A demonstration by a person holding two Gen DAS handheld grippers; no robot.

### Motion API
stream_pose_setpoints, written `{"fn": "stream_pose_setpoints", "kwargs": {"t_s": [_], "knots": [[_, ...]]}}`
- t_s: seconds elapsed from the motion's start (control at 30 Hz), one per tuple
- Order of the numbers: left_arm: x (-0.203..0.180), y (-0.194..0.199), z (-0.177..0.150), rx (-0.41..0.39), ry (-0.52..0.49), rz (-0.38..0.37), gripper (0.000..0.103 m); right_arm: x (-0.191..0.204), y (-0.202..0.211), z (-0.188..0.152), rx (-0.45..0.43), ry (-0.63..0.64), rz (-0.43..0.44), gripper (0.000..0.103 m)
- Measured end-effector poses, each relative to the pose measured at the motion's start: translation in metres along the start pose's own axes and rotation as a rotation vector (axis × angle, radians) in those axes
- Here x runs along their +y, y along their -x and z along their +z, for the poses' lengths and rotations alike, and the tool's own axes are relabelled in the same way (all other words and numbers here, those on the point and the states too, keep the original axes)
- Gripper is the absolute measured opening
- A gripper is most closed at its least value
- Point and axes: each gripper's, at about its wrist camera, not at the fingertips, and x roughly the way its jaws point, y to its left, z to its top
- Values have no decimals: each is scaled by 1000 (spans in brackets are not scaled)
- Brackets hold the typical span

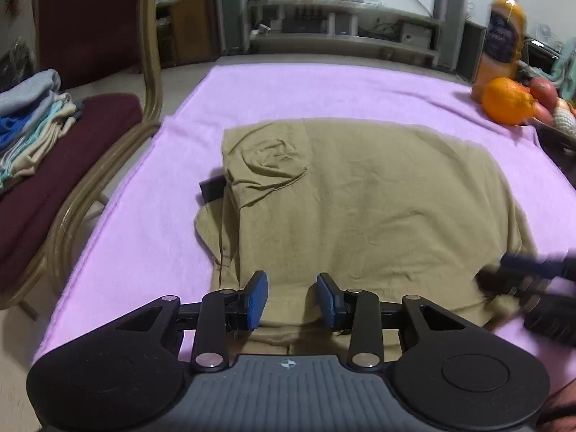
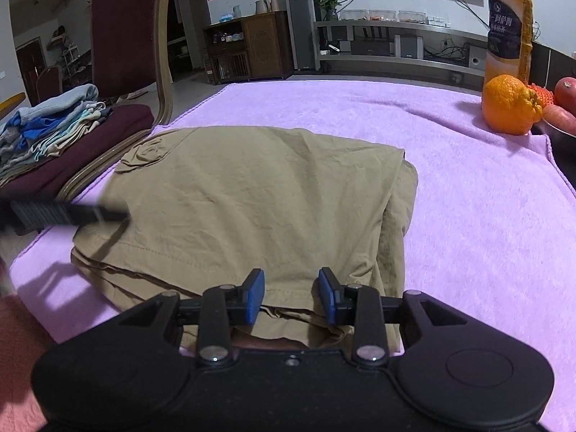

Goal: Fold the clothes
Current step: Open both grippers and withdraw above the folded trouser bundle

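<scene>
1. Two grippers are hovering over one khaki garment (image 1: 360, 194), which is lying folded on the lilac towel (image 1: 324, 90) and filling the centre of both frames.
2. I am holding the left gripper (image 1: 292, 297) at the lower centre of its view, blue pads parted, hem showing in the gap but not pinched.
3. I am keeping the right gripper (image 2: 291, 294) at the lower centre of its frame, jaws likewise apart, pads gripping nothing, above the garment's near edge.
4. At the left edge of the right view, the other gripper is appearing as a dark blur.
5. Standing at the upper left is a maroon chair (image 2: 126, 36) carrying stacked clothes (image 2: 46, 126).
6. Sitting at the upper right are an orange (image 2: 511, 106) and a juice bottle (image 2: 509, 25).
</scene>
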Motion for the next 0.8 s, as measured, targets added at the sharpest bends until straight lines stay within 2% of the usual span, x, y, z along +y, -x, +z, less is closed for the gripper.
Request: {"fn": "stream_pose_setpoints", "kwargs": {"t_s": [0.07, 0.2, 0.27, 0.3, 0.43, 0.57, 0.67, 0.7, 0.77, 0.8], "knots": [[-6, 4, -6, -26, -52, 25, 37, -3, 3, 6, 29, -31, -1, 37], [-4, 2, -8, -49, -31, 20, 37, -21, 20, 26, -29, -207, 12, 36], [1, 2, -8, -54, -13, -3, 37, -28, 25, 36, -66, -266, 17, 24], [4, 2, -7, -53, 3, -16, 37, -32, 25, 40, -77, -301, 32, 14], [9, 4, -7, -53, 36, -48, 37, -37, 4, 61, -121, -419, 105, 14], [13, 4, -8, -55, 43, -72, 37, -19, -41, 78, -103, -373, 227, 14], [16, 5, -8, -57, 48, -91, 37, -16, -79, 82, -64, -310, 204, 10], [17, 5, -8, -59, 50, -99, 38, -26, -87, 81, -77, -330, 168, 1], [20, 4, -9, -58, 58, -114, 38, -47, -101, 80, -107, -376, 102, 0], [20, 4, -9, -58, 61, -117, 38, -59, -101, 80, -121, -406, 33, 0]]}}
